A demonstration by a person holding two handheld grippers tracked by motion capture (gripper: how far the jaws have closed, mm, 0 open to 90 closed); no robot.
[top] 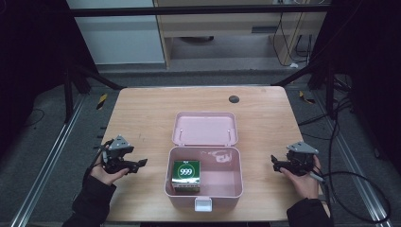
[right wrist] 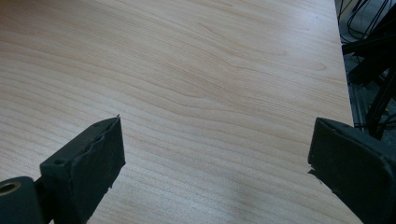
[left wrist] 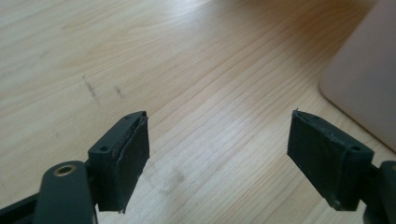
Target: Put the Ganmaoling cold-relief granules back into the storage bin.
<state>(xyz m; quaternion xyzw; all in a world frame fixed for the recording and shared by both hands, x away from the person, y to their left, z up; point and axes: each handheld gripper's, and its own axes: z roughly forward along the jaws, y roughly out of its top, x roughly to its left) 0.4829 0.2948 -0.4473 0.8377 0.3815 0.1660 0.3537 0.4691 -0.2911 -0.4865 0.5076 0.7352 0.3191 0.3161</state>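
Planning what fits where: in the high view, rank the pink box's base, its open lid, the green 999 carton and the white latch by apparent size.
1. Pink box base: largest.
2. Open lid: somewhat smaller, though it lies farther from the camera, so the gap is unsure.
3. Green 999 carton, inside the base.
4. White latch: smallest.

Dark sleeves are worn down to both wrists. Each black gripper, left gripper (top: 126, 163) and right gripper (top: 283, 165), is topped by a grey three-cornered plate. A black cable is trailed from the right one. Flat dark pads (left wrist: 133, 161) with frayed edges are fitted inside the jaws, and a brass-ringed hole is seen near one jaw's base.
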